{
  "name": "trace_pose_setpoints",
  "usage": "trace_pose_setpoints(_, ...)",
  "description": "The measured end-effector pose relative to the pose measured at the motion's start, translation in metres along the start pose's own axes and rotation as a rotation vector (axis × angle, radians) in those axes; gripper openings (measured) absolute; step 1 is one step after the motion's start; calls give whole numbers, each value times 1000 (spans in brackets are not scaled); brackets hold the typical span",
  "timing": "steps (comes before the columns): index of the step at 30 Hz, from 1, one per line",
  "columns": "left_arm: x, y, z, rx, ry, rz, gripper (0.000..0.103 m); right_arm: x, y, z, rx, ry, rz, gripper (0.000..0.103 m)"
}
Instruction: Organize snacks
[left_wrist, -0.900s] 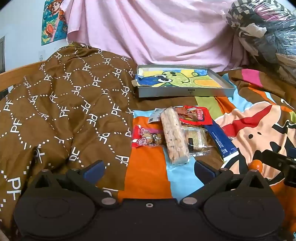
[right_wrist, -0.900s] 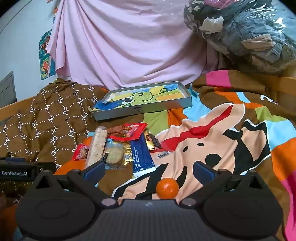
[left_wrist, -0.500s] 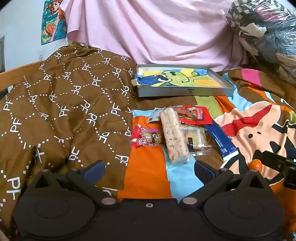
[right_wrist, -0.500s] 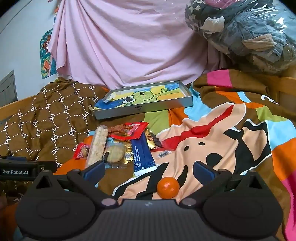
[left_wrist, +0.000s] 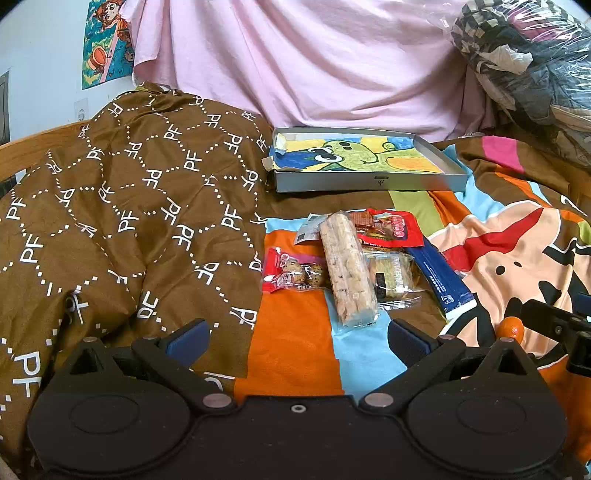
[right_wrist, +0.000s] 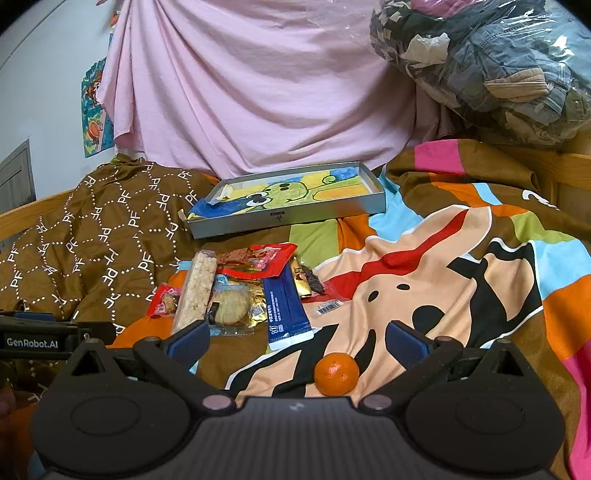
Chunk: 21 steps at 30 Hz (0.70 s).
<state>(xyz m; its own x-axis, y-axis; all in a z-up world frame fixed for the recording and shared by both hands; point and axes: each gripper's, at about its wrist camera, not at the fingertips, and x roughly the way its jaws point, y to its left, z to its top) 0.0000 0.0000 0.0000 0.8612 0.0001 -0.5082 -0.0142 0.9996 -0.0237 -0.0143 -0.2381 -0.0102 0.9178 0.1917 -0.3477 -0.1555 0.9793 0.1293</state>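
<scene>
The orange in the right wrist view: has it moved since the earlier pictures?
No. The orange lies at the same spot on the black and peach pattern of the blanket, and the blue packet beside it is equally near.

Cloth under me, crinkly wrappers ahead

My fingers (left_wrist: 186, 338) carry matt blue pads on matt black plastic arms. The bed cover (right_wrist: 461, 258) is soft printed cloth, as is the brown quilt (left_wrist: 110, 206) and the creased pink sheet (left_wrist: 314, 66). The snack packets (left_wrist: 347, 269) are glossy film, clear or foil-like. The shallow box (right_wrist: 295, 218) looks like smooth grey card. The mandarin (right_wrist: 336, 373) has dimpled, faintly shiny peel. The bed rail (left_wrist: 33, 140) is varnished wood.
</scene>
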Motion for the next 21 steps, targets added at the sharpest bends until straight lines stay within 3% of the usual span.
trace_pose_setpoints(21, 2, -2, -2, -8, 19, -8, 102, 2, -1, -1, 4, 12, 1, 103)
